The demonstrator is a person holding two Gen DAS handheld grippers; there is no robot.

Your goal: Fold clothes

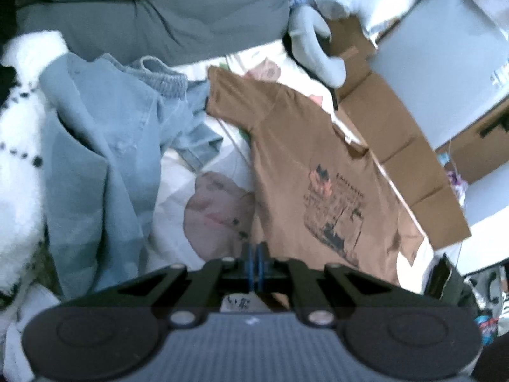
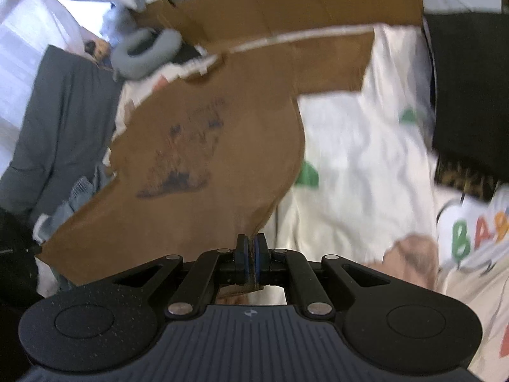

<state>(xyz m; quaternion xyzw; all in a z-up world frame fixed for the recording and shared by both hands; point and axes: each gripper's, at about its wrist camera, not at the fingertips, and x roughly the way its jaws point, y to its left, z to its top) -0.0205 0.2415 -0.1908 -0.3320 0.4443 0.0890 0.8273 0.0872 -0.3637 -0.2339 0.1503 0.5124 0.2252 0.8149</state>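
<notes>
A brown T-shirt point(image 1: 318, 165) with a dark chest print lies front up on a white printed bedsheet point(image 1: 178, 172). My left gripper point(image 1: 256, 254) is shut at the shirt's lower hem corner, and brown cloth runs under its fingers. In the right wrist view the same brown T-shirt point(image 2: 197, 146) rises in a tented fold to my right gripper point(image 2: 251, 253), which is shut on its hem edge. A strip of brown cloth shows between the blue pads point(image 2: 260, 254). One sleeve point(image 2: 331, 63) lies out flat on the bedsheet point(image 2: 356, 159).
Light blue denim clothes point(image 1: 105, 146) are heaped left of the shirt, beside a white plush throw point(image 1: 19, 146). A grey cushion point(image 1: 159, 12) lies beyond. A grey neck pillow point(image 1: 318, 47) and flattened cardboard point(image 1: 404, 146) border the shirt's far side. A black object point(image 2: 467, 95) sits at the right.
</notes>
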